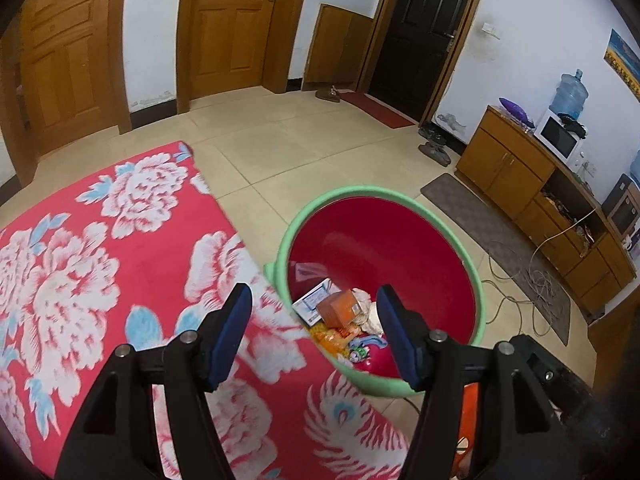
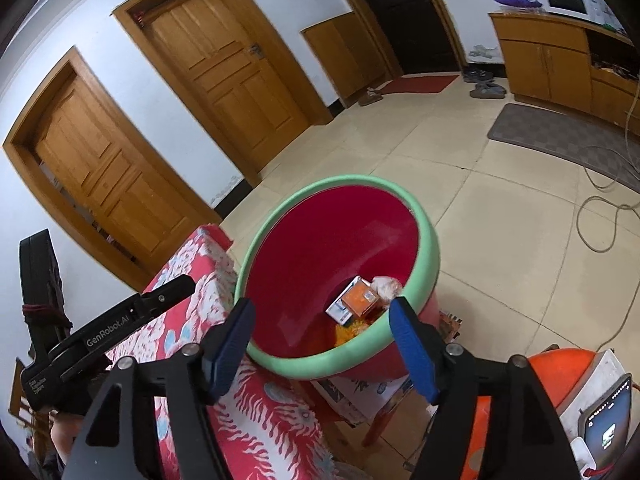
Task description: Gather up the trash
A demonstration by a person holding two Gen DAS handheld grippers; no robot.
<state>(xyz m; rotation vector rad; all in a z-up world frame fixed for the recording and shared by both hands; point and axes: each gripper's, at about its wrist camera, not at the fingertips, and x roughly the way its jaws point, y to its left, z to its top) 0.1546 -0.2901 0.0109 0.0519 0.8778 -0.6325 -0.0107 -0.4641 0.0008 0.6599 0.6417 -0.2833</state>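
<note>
A red bin with a green rim [image 1: 384, 194] stands beside the table's edge; it also shows in the right wrist view [image 2: 340, 184]. Inside lie an orange box [image 1: 340, 308], a white-and-blue box [image 1: 310, 300], crumpled paper [image 1: 366, 310] and colourful wrappers [image 1: 344, 338]. The right wrist view shows the orange box [image 2: 362, 298] and the paper [image 2: 386, 286]. My left gripper [image 1: 314, 336] is open and empty above the table edge and the bin's near rim. My right gripper [image 2: 322, 344] is open and empty over the bin's near rim. The left gripper's body [image 2: 108, 332] shows at the left.
A red floral cloth [image 1: 100, 264] covers the table. Wooden doors, a dark door, a wooden cabinet [image 1: 532, 184] with a microwave and water jug, shoes, a grey mat [image 1: 496, 248] and loose cables [image 1: 532, 280] are around the tiled floor. A phone [image 2: 608, 428] and an orange object sit at lower right.
</note>
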